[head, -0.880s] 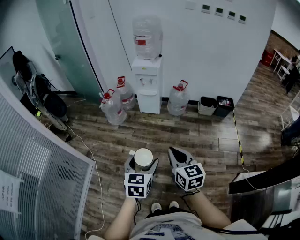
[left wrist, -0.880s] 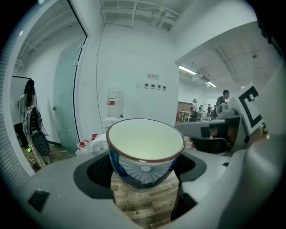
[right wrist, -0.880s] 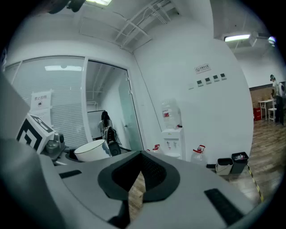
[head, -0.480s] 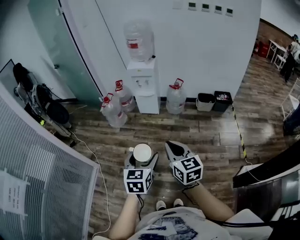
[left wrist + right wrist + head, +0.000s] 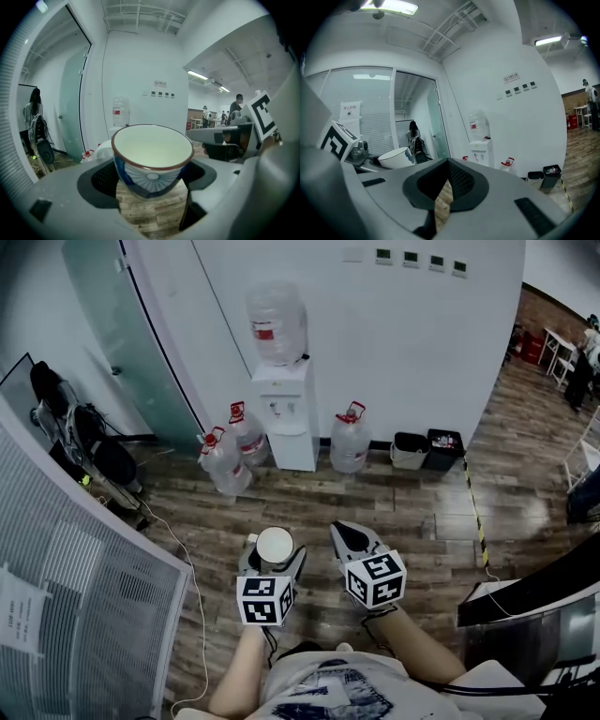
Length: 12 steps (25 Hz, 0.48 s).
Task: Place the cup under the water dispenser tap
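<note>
A white cup with a blue pattern and brown rim sits upright between the jaws of my left gripper, which is shut on its sides. Seen from the left gripper view, the cup is empty and fills the space between the fingers of the left gripper. My right gripper is beside it, shut on nothing; its tips meet in the right gripper view, where the cup shows at the left. The white water dispenser with a bottle on top stands against the far wall, some way ahead.
Three large water jugs stand on the wood floor around the dispenser. Two small bins sit by the wall to its right. A slatted partition lies at the left, a cable beside it, and a desk edge at the right.
My left gripper with the cup has shifted slightly left in the head view. The right gripper keeps its place. The view has swung a little.
</note>
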Available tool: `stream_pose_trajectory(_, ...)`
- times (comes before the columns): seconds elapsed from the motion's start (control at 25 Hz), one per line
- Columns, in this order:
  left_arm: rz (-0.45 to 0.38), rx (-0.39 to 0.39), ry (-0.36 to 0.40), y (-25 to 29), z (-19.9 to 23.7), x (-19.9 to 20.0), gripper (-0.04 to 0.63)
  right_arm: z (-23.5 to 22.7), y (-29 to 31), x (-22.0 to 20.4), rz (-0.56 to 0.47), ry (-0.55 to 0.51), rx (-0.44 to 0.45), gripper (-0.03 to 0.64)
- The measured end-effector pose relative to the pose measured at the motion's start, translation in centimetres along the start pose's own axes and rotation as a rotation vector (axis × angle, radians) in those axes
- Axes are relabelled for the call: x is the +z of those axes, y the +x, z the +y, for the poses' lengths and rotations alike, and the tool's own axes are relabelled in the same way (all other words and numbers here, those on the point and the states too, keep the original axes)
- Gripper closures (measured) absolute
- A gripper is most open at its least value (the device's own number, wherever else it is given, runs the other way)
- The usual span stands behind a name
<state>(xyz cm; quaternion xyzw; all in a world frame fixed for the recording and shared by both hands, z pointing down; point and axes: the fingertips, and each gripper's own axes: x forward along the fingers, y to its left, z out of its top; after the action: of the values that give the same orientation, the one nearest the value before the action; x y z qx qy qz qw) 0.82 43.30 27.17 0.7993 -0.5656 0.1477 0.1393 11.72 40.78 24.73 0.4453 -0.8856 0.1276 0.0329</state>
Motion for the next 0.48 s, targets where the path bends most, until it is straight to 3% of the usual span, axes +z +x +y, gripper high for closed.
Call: stream_pose_trajectory(0.48, -0.020, 0.024, -0.008, 4.2, 0.6, 1.3, 0.166, -3.3, 2.9, 0.2, 0.002, -0.004, 0.023, 0.597)
